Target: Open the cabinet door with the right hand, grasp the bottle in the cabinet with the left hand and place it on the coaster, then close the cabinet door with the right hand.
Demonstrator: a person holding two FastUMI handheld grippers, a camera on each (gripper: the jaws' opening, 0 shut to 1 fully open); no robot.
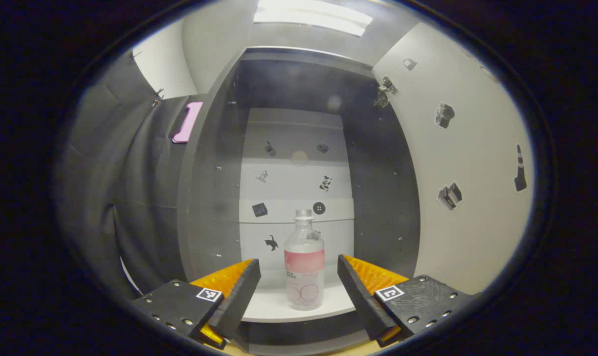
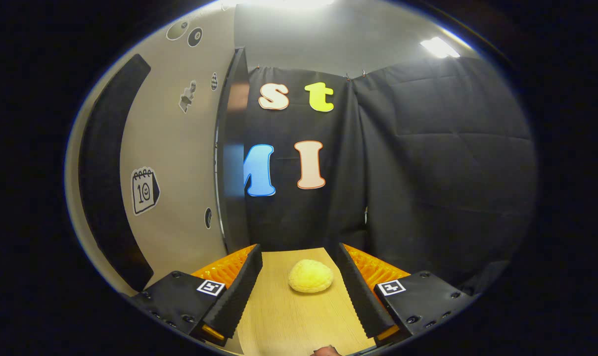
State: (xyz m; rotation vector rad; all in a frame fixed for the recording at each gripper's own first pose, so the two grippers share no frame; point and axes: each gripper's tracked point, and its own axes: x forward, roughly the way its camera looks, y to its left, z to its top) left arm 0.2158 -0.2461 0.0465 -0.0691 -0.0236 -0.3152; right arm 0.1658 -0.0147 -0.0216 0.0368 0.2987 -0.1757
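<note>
A clear plastic bottle (image 1: 304, 262) with a pink label and a pale cap stands upright on the white lower shelf (image 1: 269, 309) of the open cabinet. My left gripper (image 1: 299, 284) is open just in front of it, one finger to each side, neither touching it. The cabinet door (image 1: 469, 163) is swung out on the right of the left gripper view. In the right gripper view that door (image 2: 180, 163) stands at the left with its edge toward me. My right gripper (image 2: 299, 287) is open over the wooden table (image 2: 289, 321), holding nothing.
A yellow bun-shaped object (image 2: 310, 276) lies on the table between my right gripper's fingers, farther off. Stickers dot the cabinet's back panel (image 1: 294, 168) and the door. Black cloth hangs behind the table and left of the cabinet.
</note>
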